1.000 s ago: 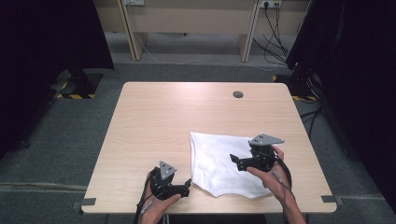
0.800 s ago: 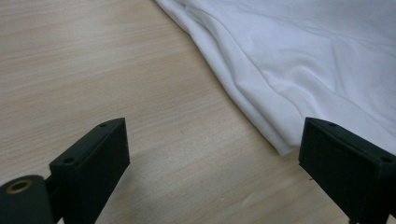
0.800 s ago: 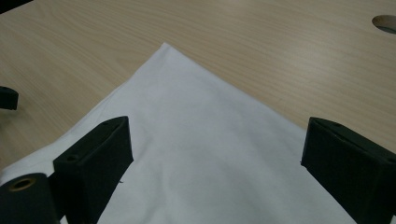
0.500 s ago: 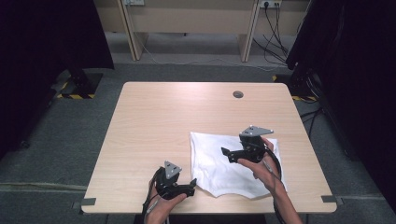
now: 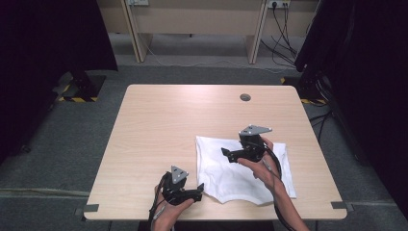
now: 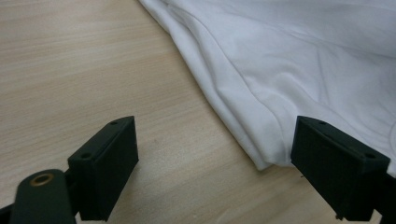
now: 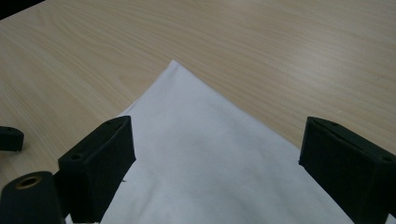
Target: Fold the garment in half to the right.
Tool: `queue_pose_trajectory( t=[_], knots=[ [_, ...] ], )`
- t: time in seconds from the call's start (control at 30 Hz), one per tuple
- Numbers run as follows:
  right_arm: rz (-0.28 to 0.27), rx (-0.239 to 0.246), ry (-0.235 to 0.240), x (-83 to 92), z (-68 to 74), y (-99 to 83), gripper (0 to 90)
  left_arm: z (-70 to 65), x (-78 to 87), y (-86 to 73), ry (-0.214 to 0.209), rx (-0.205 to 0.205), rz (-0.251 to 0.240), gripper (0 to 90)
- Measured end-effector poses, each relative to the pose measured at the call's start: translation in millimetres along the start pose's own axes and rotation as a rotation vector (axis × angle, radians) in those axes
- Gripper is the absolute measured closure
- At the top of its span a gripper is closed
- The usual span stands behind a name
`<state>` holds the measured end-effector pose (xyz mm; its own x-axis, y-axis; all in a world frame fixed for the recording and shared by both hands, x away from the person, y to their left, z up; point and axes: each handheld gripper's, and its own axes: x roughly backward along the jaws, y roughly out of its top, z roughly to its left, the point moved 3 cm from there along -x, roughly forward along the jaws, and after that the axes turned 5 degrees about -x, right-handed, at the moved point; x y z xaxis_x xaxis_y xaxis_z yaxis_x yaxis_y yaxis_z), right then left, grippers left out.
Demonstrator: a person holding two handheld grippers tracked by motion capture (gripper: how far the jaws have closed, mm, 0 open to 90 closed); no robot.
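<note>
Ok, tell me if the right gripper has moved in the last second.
Yes. The right gripper has gone farther up the cloth, toward the table's far edge and leftward.

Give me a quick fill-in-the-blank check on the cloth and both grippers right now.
1. The white cloth lies on the wooden ____.
2. The left gripper has its jaws ____, with the cloth's edge lying between them.
3. The right gripper looks at a ____ of the cloth, its jaws spread wide.
4. The round hole sits near the table's ____ edge.

Missing words: table; open; corner; far
</note>
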<state>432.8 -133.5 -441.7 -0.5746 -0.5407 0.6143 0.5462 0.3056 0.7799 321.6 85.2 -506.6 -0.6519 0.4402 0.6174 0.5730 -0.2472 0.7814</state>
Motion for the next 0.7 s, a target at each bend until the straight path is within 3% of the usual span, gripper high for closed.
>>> queue_pose_trajectory(
  t=[0.27, 0.37, 0.43, 0.7],
  knots=[
    [0.001, 0.014, 0.019, -6.3, 2.4, 12.3, 11.0, -0.8, -2.2, 0.2, -0.001, 0.004, 0.005, 13.8],
    [0.016, 0.036, -0.009, -9.5, 2.1, 16.0, 11.0, -1.3, -3.0, 0.1, -0.001, 0.0, 0.008, 13.8],
    [0.017, 0.037, 0.0, -10.5, 3.8, 19.6, 11.0, -1.7, -3.3, 0.5, -0.001, 0.002, 0.007, 13.8],
    [0.028, 0.064, 0.006, -22.1, 11.0, 42.5, 11.4, -4.0, -5.9, 2.0, 0.0, 0.002, 0.009, 14.3]
  ],
)
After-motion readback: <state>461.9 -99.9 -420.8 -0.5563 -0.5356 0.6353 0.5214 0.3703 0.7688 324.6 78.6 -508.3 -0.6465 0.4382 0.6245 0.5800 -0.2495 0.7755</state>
